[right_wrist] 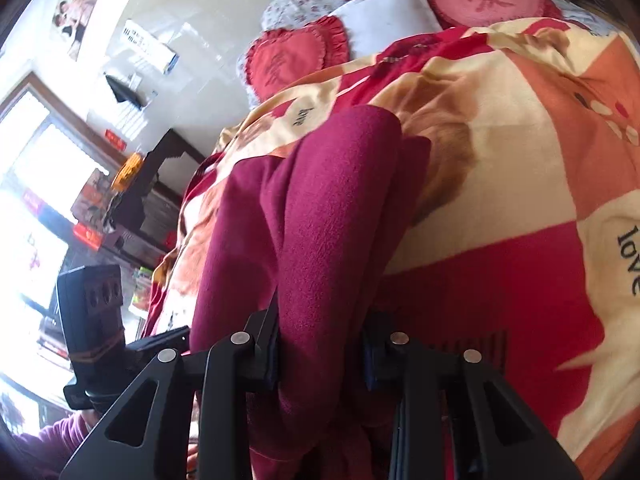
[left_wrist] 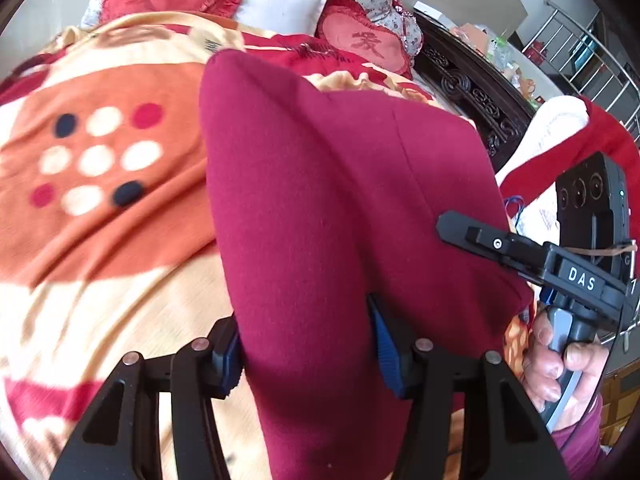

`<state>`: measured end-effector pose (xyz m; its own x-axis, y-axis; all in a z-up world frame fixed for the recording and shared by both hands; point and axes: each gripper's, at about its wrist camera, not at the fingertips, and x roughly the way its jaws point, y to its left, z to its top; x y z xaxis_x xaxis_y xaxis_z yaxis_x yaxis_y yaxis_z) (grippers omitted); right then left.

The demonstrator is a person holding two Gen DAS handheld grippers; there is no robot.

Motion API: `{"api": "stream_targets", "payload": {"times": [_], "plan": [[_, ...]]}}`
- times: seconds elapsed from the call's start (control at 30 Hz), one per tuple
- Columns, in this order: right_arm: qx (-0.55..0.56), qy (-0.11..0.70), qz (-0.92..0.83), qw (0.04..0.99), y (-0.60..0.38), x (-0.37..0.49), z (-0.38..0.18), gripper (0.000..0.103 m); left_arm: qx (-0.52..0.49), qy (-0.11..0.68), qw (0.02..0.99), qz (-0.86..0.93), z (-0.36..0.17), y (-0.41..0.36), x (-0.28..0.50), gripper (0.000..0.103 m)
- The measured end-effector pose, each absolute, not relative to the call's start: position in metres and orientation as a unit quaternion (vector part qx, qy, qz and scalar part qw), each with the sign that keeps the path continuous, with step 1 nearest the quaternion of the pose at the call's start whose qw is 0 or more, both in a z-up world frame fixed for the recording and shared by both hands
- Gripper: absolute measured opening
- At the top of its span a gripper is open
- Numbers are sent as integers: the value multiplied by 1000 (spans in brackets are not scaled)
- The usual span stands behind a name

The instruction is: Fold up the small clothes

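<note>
A dark red garment [left_wrist: 328, 184] hangs stretched between both grippers above the bed. My left gripper [left_wrist: 308, 344] is shut on its near edge, and the cloth bulges up between the blue pads [left_wrist: 386, 344]. My right gripper [right_wrist: 320, 344] is shut on another bunched part of the same garment [right_wrist: 320, 208]. The right gripper also shows in the left wrist view [left_wrist: 452, 228], at the cloth's right side, with a hand on its handle. The left gripper's body shows in the right wrist view at the lower left.
The bed is covered by an orange, cream and red blanket [left_wrist: 100, 208] with dots and the word "love" [right_wrist: 628, 260]. Heart pillows [left_wrist: 364, 44] and a white pillow [left_wrist: 280, 4] lie at the head. A dark carved bed frame [left_wrist: 472, 92] is at right.
</note>
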<state>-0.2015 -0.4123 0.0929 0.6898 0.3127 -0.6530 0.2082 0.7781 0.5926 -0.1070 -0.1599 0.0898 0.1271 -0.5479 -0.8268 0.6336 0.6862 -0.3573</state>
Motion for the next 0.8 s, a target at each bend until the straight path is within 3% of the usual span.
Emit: {"api": "stream_targets", "payload": {"times": [0.23,0.37,0.67,0.8], "plan": [[366,414,67,831,-373,-209,67,13,52,549,752,-361,82,-112,-138,57],[363,465,34,807,-365,-206,36,26,47,560,751,-347,60,-99,-140,65],[242,426,-7,872,-345,-244,111,26,49,512,802,-303,81,-81,-145,81],[191,414,16,890,-313,-242,124,18,46,519,805,-285,75,-79,-140,83]]}}
